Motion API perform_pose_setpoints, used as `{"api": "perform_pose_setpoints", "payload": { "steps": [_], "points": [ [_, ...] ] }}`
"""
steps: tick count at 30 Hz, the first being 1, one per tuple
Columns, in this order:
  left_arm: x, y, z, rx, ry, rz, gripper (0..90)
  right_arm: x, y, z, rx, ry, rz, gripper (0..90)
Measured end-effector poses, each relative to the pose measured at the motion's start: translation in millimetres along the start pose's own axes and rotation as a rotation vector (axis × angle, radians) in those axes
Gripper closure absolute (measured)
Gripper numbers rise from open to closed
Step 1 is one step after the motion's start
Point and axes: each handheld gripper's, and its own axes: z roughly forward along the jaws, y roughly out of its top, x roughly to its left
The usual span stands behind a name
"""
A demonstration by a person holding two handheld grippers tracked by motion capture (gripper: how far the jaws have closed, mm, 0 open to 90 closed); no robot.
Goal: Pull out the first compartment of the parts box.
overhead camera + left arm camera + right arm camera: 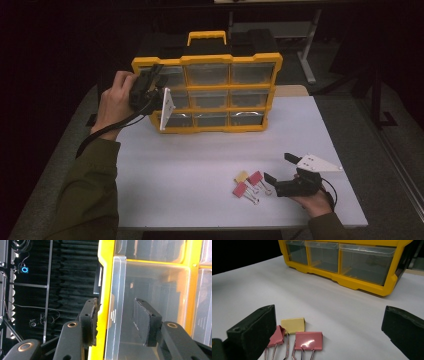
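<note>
A yellow organizer (227, 60) with clear drawers stands upright at the back of the white table (200, 150). My left gripper (156, 75) is rolled on its side at the organizer's top-left drawer (172, 75). In the left gripper view this gripper (115, 302) has one pad against the outside of the yellow frame (105, 270). Its other pad is over the clear drawer front (155, 285), a small gap off the drawer's lip. Near the front edge my right gripper (277, 167) stands open and empty. It faces a yellow binder clip (293, 325) and two pink binder clips (308, 340) (276, 336).
The clips lie together on the table, just left of my right gripper's jaws. The organizer (362, 286) has a carry handle (206, 36) on top. A metal stand (305, 55) is behind the table on the right.
</note>
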Motion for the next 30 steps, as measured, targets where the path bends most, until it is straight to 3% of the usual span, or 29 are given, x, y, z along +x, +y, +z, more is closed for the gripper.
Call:
{"api": "perform_pose_setpoints", "payload": {
  "steps": [30],
  "points": [
    [5.9,0.0,1.2,0.052,-0.022,0.006,74.3,0.3,0.0,0.2,-0.001,0.002,0.000,0.0]
  ]
}}
